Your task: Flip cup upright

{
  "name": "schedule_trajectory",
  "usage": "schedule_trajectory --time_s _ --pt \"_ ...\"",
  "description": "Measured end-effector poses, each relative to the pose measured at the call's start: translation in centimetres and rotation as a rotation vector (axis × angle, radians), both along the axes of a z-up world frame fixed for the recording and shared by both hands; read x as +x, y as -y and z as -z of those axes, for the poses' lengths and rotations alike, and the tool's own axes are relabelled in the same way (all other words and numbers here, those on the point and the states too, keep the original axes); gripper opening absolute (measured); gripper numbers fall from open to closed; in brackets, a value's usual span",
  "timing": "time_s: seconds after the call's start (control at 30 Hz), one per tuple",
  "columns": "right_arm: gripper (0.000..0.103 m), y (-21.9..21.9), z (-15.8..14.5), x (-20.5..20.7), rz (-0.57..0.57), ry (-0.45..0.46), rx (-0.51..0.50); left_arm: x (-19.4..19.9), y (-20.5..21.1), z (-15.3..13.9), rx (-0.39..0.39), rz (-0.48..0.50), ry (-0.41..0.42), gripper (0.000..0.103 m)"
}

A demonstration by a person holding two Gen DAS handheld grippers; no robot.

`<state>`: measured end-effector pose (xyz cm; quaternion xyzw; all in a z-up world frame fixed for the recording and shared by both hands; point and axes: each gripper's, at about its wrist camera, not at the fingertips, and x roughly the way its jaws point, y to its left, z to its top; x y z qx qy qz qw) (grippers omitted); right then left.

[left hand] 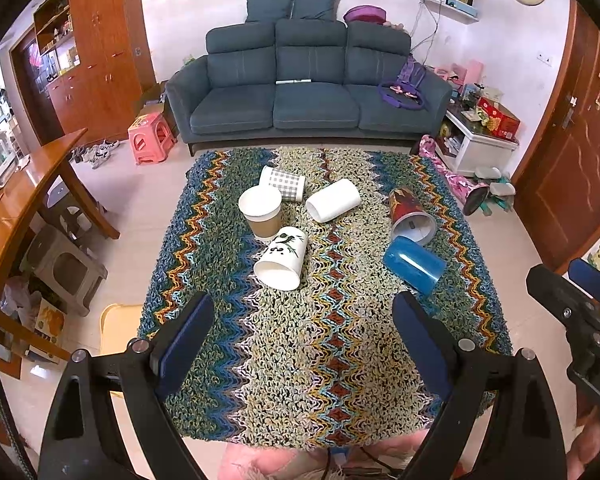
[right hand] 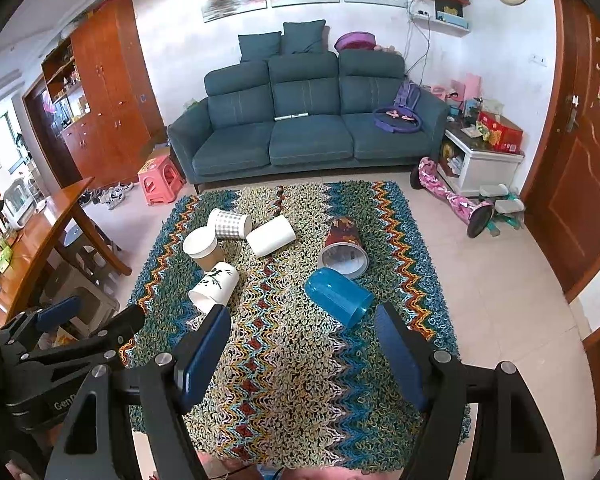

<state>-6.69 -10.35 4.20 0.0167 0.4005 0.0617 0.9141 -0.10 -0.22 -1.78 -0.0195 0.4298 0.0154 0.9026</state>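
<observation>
both my grippers are spread wide and holding nothing, left gripper [left hand: 304,344] and right gripper [right hand: 302,354] hovering over the near end of the rug [left hand: 324,380]. six cups on it. brown cup [left hand: 261,213] is the only one upright. the panda cup [left hand: 282,258] lies on its side just in front of it, checked cup [left hand: 283,183] and white cup [left hand: 333,201] are tipped over behind. off to the right the blue cup [right hand: 338,296] lies on its side, touching the red cup [right hand: 344,246], also down. sofa [left hand: 310,88] behind.
</observation>
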Motion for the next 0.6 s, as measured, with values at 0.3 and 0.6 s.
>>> schedule_trajectory --time_s 0.3,0.6 --pt "0.075 0.04 0.00 0.31 0.017 0.005 -0.016 0.08 0.09 -0.21 0.007 0.007 0.005 0.092" --pt "0.075 -0.52 0.40 0.50 0.021 0.002 -0.031 0.31 -0.09 -0.18 0.009 0.008 -0.005 0.092"
